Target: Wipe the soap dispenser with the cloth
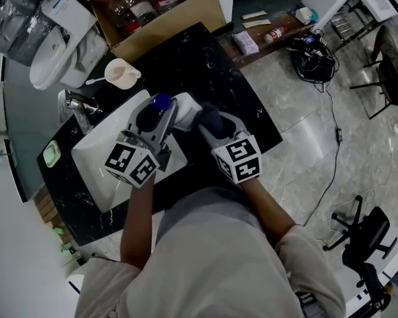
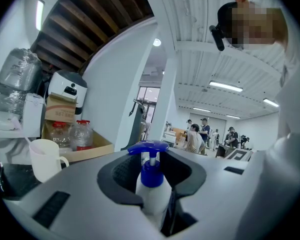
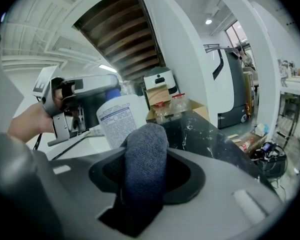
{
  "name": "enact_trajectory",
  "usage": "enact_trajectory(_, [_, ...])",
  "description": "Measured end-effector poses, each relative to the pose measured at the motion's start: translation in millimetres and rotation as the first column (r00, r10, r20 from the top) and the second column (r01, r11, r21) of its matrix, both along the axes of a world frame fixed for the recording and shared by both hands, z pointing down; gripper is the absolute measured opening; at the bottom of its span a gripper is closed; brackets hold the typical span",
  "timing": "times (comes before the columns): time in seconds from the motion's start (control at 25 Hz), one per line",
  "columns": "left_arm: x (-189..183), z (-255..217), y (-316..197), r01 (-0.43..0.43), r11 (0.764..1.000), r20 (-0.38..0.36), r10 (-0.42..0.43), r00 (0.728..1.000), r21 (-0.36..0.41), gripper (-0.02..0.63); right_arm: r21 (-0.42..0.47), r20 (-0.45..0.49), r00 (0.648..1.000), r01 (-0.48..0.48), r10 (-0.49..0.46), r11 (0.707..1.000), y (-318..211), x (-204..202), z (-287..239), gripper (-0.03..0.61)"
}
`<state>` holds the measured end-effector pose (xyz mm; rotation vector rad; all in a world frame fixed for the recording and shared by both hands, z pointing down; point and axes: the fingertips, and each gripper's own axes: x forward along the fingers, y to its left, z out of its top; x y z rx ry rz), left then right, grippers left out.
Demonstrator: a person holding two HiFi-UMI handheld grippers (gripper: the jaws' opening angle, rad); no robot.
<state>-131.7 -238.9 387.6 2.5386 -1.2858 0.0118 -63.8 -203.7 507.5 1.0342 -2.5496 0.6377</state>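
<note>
The soap dispenser (image 1: pixel 184 106) is a white bottle with a blue pump top (image 1: pixel 160 101). It is held up over the sink, and my left gripper (image 1: pixel 152 119) is shut on it. In the left gripper view the bottle (image 2: pixel 152 194) stands upright between the jaws, with the pump head above them. My right gripper (image 1: pixel 209 121) is shut on a folded dark blue cloth (image 3: pixel 142 164). The cloth's end sticks out past the jaws and lies against the labelled side of the bottle (image 3: pixel 119 118). The right gripper view also shows the left gripper (image 3: pixel 72 104) and the hand holding it.
A white sink basin (image 1: pixel 96 164) is set in a black marble counter (image 1: pixel 212 71), with a faucet (image 1: pixel 76 111) at its left. A white cup (image 1: pixel 121 73) and a cardboard box of bottles (image 1: pixel 162 12) stand behind. A green soap dish (image 1: pixel 51 154) is at the left, and cables (image 1: pixel 313 58) lie on the floor.
</note>
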Motion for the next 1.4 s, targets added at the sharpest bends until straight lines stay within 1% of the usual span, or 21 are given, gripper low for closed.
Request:
enact_trajectory(0.08, [0,0,0,0.0,1.0,0.001,0.0,1.0,0.003,0.115,-0.004,-0.006,1.0,0.001,-0.001,1.0,0,0,2,0.167])
enact_trajectory(0.24, [1,-2,0,0.009,1.0,0.011,-0.008,1.0,-0.014,0.115,-0.014,-0.011,1.0,0.002,-0.002,1.0,0,1,7,0.167])
enact_trajectory(0.76, [2,-1,0,0.002,1.0,0.012,-0.002,1.0,0.009,0.115,-0.043,-0.059,0.998,0.019,-0.021,0.999,3,3,21,0.167])
enact_trajectory(0.92, [3,-1,0,0.004,1.0,0.011,-0.004,1.0,0.009,0.115,-0.046,-0.058,0.998,0.021,-0.024,0.999,3,4,21,0.167])
enact_trajectory(1.08, [4,1,0,-0.006,1.0,0.025,0.006,1.0,0.013,0.115,-0.053,-0.046,0.998,0.028,-0.03,0.998,3,3,21,0.167])
enact_trajectory(1.24, [5,-1,1,0.002,1.0,0.019,-0.002,1.0,0.01,0.115,-0.056,-0.039,0.999,0.035,-0.037,0.998,4,2,20,0.167])
enact_trajectory(1.4, [8,-1,1,-0.003,1.0,0.031,0.003,1.0,0.012,0.115,-0.057,-0.029,0.999,0.044,-0.045,0.997,4,1,19,0.167])
